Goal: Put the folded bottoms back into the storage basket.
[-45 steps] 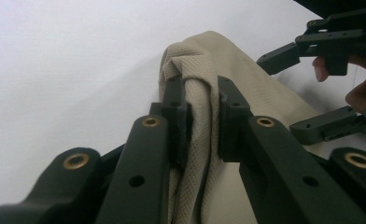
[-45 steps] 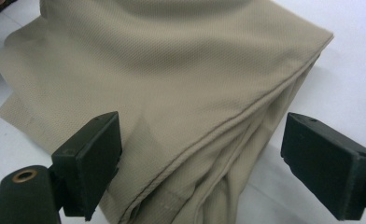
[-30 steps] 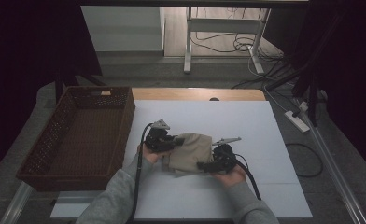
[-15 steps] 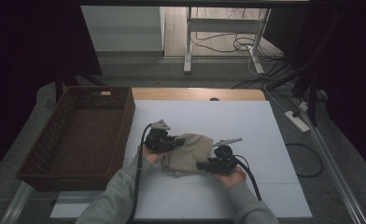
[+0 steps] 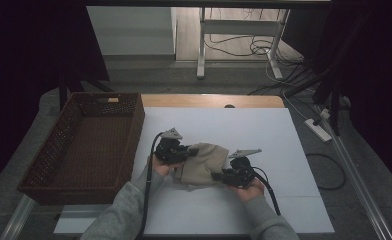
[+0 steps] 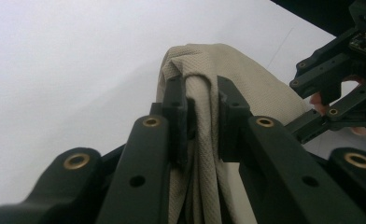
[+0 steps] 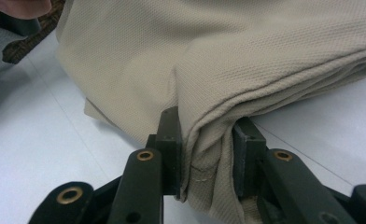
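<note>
Cloth (image 5: 204, 162) is lying bunched mid-counter (image 5: 284, 150), right of the basket (image 5: 91, 145). Your left gripper (image 5: 184, 151) is pinching one end; your right gripper (image 5: 223, 176) has just been closing and is clamping the folded edge. Be lifting both evenly.

Both forearms wear grey sleeves (image 5: 129, 205). Each hand carries a black gripper, left gripper (image 5: 184, 152) and right gripper (image 5: 219, 176), with brass-ringed screw holes, a grey three-cornered plate on top and a black cable trailing back beside the sleeve.
</note>
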`<state>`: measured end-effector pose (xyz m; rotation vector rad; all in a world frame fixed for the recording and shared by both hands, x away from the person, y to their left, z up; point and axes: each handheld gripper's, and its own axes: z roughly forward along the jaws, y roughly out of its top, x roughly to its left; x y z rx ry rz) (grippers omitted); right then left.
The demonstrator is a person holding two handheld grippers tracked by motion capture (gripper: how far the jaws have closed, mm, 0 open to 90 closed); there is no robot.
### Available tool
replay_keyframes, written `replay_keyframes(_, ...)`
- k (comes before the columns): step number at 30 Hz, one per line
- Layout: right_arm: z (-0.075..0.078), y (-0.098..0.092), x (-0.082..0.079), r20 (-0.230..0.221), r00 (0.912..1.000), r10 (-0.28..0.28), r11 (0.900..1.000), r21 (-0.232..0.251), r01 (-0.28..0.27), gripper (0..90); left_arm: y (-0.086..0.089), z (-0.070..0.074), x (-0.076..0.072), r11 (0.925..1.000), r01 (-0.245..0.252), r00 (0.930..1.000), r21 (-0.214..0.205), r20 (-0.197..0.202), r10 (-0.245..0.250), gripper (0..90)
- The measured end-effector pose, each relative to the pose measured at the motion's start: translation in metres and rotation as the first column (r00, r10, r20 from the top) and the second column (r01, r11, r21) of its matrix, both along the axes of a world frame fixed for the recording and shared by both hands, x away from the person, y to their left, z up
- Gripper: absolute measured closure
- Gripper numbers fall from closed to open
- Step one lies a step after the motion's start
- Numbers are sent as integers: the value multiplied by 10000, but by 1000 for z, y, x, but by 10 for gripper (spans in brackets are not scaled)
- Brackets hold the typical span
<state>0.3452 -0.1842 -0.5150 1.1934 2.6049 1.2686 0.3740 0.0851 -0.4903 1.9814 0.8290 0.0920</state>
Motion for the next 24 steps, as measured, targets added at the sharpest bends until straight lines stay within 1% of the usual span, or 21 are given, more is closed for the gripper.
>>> replay_keyframes(2,1,0,-1,58,10000,49,10000,29,-50,694,0,1,-1,10000,22,10000,-49,6,-21,771)
replay_keyframes(5,3,0,-2,249,9997,32,9998,201,-37,696,1,4,-1,9996,105,9999,-253,6,-105,776)
replay_keyframes(9,6,0,-4,572,9983,144,9990,415,-168,697,3,6,-2,9995,89,9999,-298,68,-87,783)
replay_keyframes(16,10,-1,-5,808,9964,261,9978,591,-309,697,4,9,-2,9994,163,9998,-313,153,-159,791)
replay_keyframes(24,14,-2,-8,1035,9944,196,9967,765,-276,697,6,14,-4,9989,156,9996,-440,257,-145,795)
